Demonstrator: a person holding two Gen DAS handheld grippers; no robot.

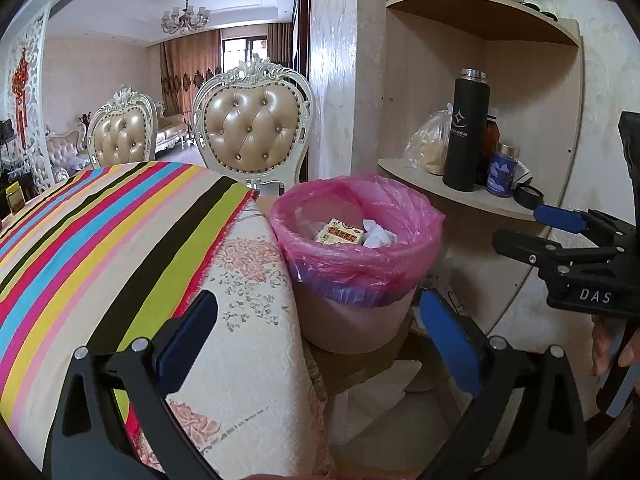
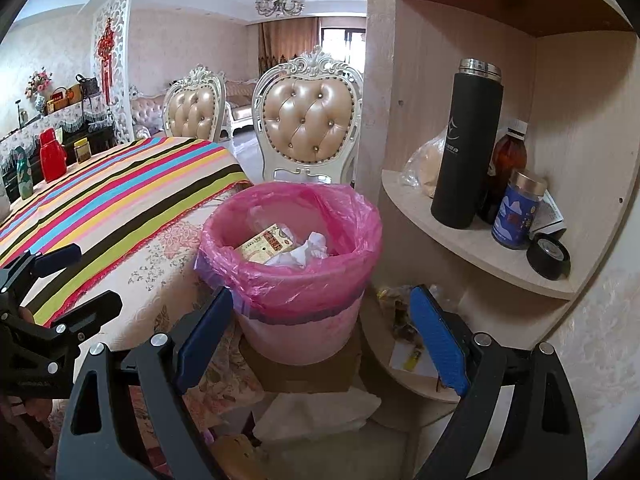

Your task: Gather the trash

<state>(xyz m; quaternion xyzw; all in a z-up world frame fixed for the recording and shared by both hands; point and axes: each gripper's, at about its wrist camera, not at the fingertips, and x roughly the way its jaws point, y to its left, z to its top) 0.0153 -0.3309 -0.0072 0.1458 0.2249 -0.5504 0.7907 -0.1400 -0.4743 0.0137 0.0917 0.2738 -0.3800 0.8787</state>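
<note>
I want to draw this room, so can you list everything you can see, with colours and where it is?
Bin: one, pink bag, beside the table.
Carton: one, yellow, in the bin.
Tissue: white, crumpled, in the bin.
Tablecloth: one, striped, on the table.
Chairs: two, cream, at the table.
Flask: one, black, middle shelf.
Brown bottle: one, behind the flask.
Blue jar: one, middle shelf.
Tape roll: one, black, shelf edge.
Left gripper: open, empty.
Right gripper: open, empty.

Left gripper [image 1: 320, 332]: black angular arms with triangular cut-outs, silver round screws at the pivots, blue pads on the fingers [image 1: 450, 340]. Right gripper [image 2: 320, 332]: same build, ribbed blue pads; white letters "DAS" on its black body. Bare skin of the right hand [image 1: 614, 350] behind it.
</note>
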